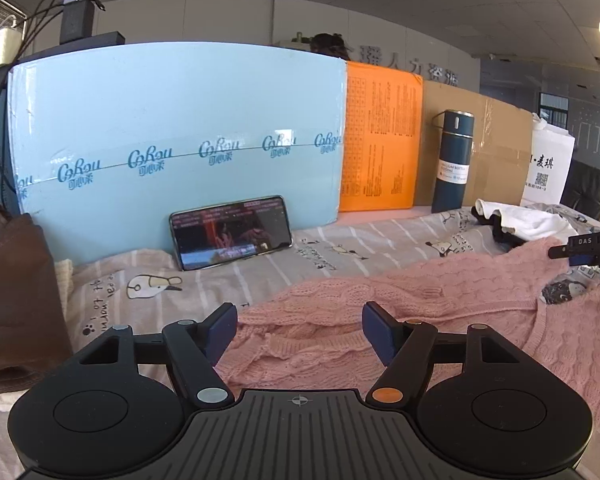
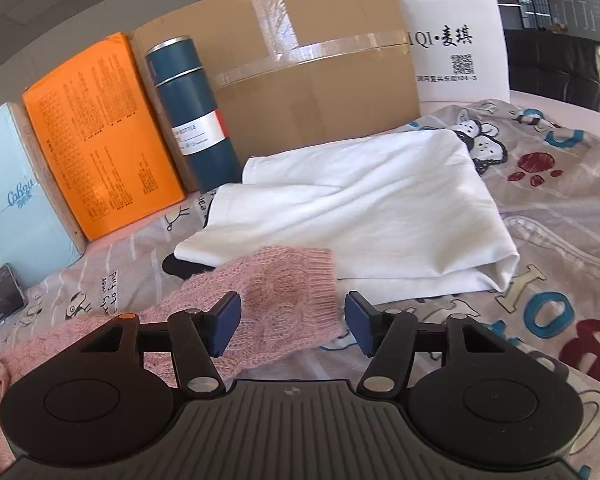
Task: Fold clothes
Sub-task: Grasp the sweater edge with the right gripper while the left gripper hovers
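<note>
A pink cable-knit sweater (image 1: 420, 312) lies spread on the cartoon-print sheet (image 1: 148, 284). My left gripper (image 1: 300, 332) is open just above its left part, the knit showing between the blue pads without being pinched. In the right wrist view the sweater's sleeve cuff (image 2: 292, 296) lies between the open fingers of my right gripper (image 2: 294, 326). That right gripper (image 1: 584, 250) also shows at the right edge of the left wrist view, above the sweater. A folded white garment (image 2: 364, 216) lies just beyond the cuff.
Along the back stand a light blue box (image 1: 172, 132), an orange box (image 2: 100, 140), a dark blue bottle (image 2: 196, 116), a cardboard box (image 2: 308, 68) and a white bag (image 2: 456, 36). A phone (image 1: 232, 230) leans on the blue box. Brown fabric (image 1: 12, 300) lies at left.
</note>
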Demonstrator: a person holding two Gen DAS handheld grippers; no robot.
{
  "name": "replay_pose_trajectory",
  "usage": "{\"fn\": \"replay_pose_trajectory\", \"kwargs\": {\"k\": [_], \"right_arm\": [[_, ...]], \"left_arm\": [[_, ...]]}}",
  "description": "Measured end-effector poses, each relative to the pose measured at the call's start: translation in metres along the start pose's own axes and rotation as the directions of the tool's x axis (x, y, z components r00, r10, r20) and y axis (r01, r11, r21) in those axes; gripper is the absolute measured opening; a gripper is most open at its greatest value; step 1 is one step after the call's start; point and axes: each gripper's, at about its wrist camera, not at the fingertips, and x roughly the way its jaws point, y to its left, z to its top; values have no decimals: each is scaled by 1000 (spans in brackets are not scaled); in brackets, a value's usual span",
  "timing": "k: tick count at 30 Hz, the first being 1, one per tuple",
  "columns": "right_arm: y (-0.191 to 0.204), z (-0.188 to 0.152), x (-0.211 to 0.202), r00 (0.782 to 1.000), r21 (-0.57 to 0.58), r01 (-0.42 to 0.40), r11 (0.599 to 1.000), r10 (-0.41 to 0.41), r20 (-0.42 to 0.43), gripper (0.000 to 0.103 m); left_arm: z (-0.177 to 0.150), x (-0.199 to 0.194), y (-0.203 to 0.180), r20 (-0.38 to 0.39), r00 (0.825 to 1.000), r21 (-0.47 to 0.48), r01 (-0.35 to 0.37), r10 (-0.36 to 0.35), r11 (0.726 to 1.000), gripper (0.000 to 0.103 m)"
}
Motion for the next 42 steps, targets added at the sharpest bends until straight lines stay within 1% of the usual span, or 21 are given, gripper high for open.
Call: {"fn": "replay_pose_trajectory", "kwargs": {"k": [2,6,10,12,13,14,16,19,21,23,26,27,29,30,34,36,38,39,40,41,42], "right_arm": [[11,1,10,999,-75,40,996,-41,-7,24],[24,4,29,993,-178,117,977,-120,-6,19],[26,12,11,993,-165,121,979,-119,27,19],[27,16,1,992,-156,121,980,-116,44,30],[28,18,-4,992,-151,121,981,-114,53,47],[28,20,-9,992,-146,121,982,-113,62,59],[32,26,-24,990,-135,116,984,-104,92,66],[56,27,-31,998,-109,-22,994,27,49,70],[73,27,-34,992,-87,-121,989,122,15,75],[89,27,-37,976,-61,-218,974,217,-16,78],[114,27,-42,932,-18,-358,934,357,-58,77],[126,21,-36,922,-16,-381,925,378,-88,76],[152,5,-20,902,-21,-410,912,402,-159,63],[165,-3,-12,890,-23,-424,905,412,-195,60],[195,-26,13,852,-2,-460,888,440,-283,58],[203,-32,20,837,6,-473,881,451,-310,53],[211,-39,26,821,14,-486,874,462,-336,38],[215,-42,26,819,-3,-490,872,459,-344,33],[220,-44,26,818,-32,-497,867,456,-350,20],[223,-45,24,819,-62,-505,861,456,-350,12],[226,-47,21,820,-91,-513,854,456,-348,12]], "left_arm": [[0,6,-4,-5,1000,0,16,-16,1000,70],[-1,13,-8,-10,1000,9,8,-8,1000,70],[-3,16,1,-15,1000,-1,-25,25,1000,70],[-5,17,9,-14,999,-31,-33,33,999,71],[-5,17,13,-16,999,-45,-37,36,998,75],[-5,17,17,-17,999,-58,-42,41,997,77],[-6,18,26,-16,998,-86,-58,57,995,79],[-8,20,39,-25,997,-128,-80,78,989,80],[-10,18,45,-27,995,-141,-99,96,985,81],[-12,17,52,-28,992,-145,-126,123,981,85],[-16,18,61,-47,989,-167,-150,144,975,87],[-17,19,64,-57,988,-177,-152,144,972,87],[-19,21,67,-70,988,-182,-152,141,971,87],[-20,23,67,-75,987,-180,-150,139,972,87],[-23,27,67,-96,987,-170,-146,131,975,87],[-24,30,65,-108,985,-160,-148,132,976,87],[-25,31,64,-112,985,-151,-149,133,977,87],[-25,31,63,-112,985,-148,-149,133,978,87],[-25,31,63,-112,985,-146,-149,133,978,87],[-26,31,63,-112,985,-146,-149,133,978,87],[-26,31,63,-112,985,-146,-148,133,978,87]]}}
